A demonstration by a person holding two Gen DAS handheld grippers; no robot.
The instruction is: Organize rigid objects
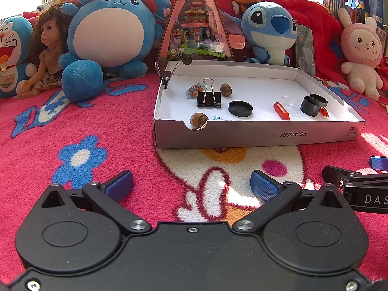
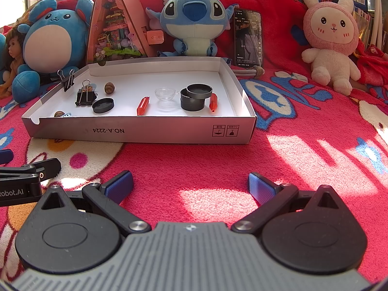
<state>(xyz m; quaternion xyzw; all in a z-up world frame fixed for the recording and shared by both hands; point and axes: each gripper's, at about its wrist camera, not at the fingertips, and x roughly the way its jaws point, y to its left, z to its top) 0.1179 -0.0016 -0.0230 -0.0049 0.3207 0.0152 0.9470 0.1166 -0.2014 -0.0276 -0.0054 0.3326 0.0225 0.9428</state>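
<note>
Left wrist view has the left tool (image 1: 191,184) low over the red blanket (image 1: 121,131), fingers wide apart and gripping nothing; right wrist view has the right tool (image 2: 191,184) likewise spread and bare, just beside it; ahead, well apart from both, sits the white box lid (image 2: 145,134) on the blanket; inside it lie a black binder clip (image 1: 209,98), a flat black cap (image 1: 240,108), two acorns, the near one (image 1: 198,120) by the front wall, two red crayon-like pieces (image 2: 142,105), a clear dish (image 2: 165,93) and stacked black round tins (image 2: 195,97); plush toys line the back.
</note>
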